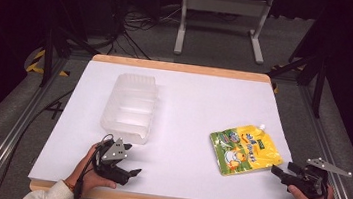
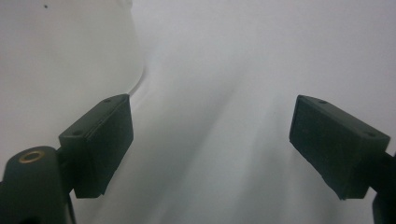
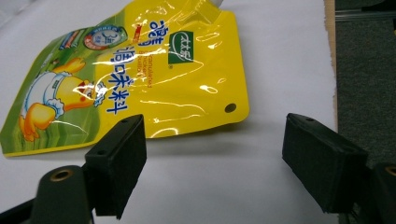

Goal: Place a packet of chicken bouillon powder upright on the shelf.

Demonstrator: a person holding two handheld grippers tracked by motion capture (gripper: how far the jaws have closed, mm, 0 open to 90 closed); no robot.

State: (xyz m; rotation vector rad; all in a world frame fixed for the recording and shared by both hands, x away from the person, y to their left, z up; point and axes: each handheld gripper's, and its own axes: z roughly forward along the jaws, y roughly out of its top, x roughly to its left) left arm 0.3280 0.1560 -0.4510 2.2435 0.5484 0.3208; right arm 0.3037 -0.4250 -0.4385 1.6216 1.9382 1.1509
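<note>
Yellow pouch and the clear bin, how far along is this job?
Nothing looks done yet: the yellow spouted pouch lies flat on the white tabletop, apart from the clear plastic bin. In hand: the right tongs are open, aimed at the pouch's edge; the left tongs are open beside the bin. Grasping and moving remain.

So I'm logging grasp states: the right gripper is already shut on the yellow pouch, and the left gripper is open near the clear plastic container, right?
Not quite. The right gripper is open, its jaws spread wide and clear of the yellow pouch, which lies flat on the table just ahead of it; the right gripper view shows this. The rest holds: the left gripper is open near the clear plastic container.
</note>
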